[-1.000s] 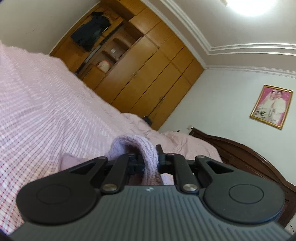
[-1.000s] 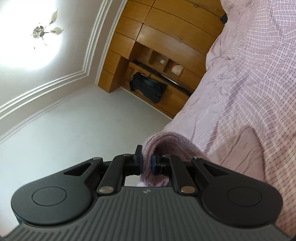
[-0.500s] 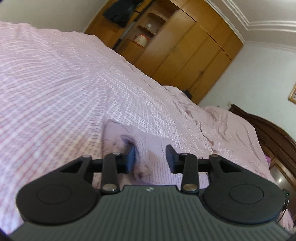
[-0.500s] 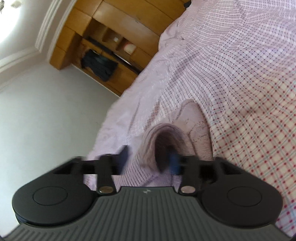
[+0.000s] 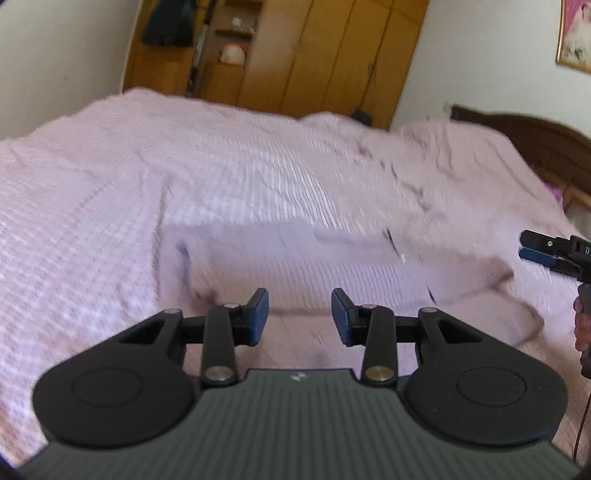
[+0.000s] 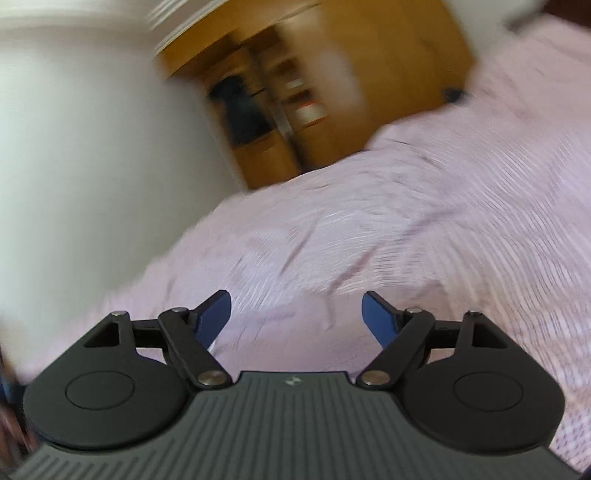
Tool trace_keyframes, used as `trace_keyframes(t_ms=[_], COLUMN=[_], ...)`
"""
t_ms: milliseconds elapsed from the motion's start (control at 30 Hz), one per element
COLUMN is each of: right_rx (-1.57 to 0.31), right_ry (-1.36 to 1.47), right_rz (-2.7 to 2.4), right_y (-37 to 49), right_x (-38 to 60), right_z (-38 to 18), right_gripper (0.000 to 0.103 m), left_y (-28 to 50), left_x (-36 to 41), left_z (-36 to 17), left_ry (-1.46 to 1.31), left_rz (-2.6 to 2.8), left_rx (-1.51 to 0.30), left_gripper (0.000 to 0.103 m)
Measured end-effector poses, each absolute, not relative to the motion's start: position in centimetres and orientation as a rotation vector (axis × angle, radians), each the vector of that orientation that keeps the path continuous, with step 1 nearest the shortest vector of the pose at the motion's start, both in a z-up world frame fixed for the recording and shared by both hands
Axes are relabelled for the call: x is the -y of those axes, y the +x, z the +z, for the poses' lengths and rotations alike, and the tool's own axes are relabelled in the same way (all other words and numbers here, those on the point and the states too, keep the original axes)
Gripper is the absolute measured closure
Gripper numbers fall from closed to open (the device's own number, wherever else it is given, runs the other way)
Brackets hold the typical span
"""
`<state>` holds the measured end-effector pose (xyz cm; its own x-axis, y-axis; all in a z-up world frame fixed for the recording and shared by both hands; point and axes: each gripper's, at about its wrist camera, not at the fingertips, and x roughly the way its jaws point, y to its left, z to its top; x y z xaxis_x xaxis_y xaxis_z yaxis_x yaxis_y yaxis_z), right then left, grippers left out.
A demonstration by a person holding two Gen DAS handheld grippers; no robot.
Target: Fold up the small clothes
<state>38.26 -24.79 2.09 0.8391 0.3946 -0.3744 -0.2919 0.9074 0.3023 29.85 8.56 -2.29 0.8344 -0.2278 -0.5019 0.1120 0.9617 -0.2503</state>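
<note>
A pale pink knitted garment lies flat on the pink checked bedspread, its long side running left to right just ahead of my left gripper, whose fingers are parted and empty. My right gripper is opening wider, nothing between its fingers.

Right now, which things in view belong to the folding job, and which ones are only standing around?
Job: lilac knitted garment, lying flat on the bed; left hand-held gripper; right hand-held gripper, opening, nothing between.

Around: wooden wardrobe, framed picture, headboard.
</note>
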Motion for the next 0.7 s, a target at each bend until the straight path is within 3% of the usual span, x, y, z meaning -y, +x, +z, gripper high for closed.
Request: trace_keyframes(t_ms=[33,100,133,400,700], right_rx=[-0.481,-0.584,-0.621,-0.735,-0.597], right_ry=[0.178,0.094,0.076,0.053,0.059], right_rz=[0.38,0.386,0.379,0.35,0.293], right_y=[37.9,38.2,38.3,41.1,46.7], right_x=[23.5,21.3,20.6,18.2,18.8], right_z=[2.0,1.3,0.8,-2.9,-3.5], right_gripper=[0.048,0.075,0.078,0.078,0.077], left_y=[29.9,30.5,31.0,35.1,39.8], left_x=[-8.3,-7.9,-7.6,-7.3,-9.7], left_z=[-2.7,-3.4,-3.8,-4.8,-4.2], left_ry=[-0.221,-0.205,-0.18,-0.146,-0.161], left_rz=[-0.186,-0.204,-0.205,-0.212,-0.192], left_rx=[-0.581,-0.635,-0.669,-0.729,-0.651], left_gripper=[0.064,0.065,0.065,0.064,0.064])
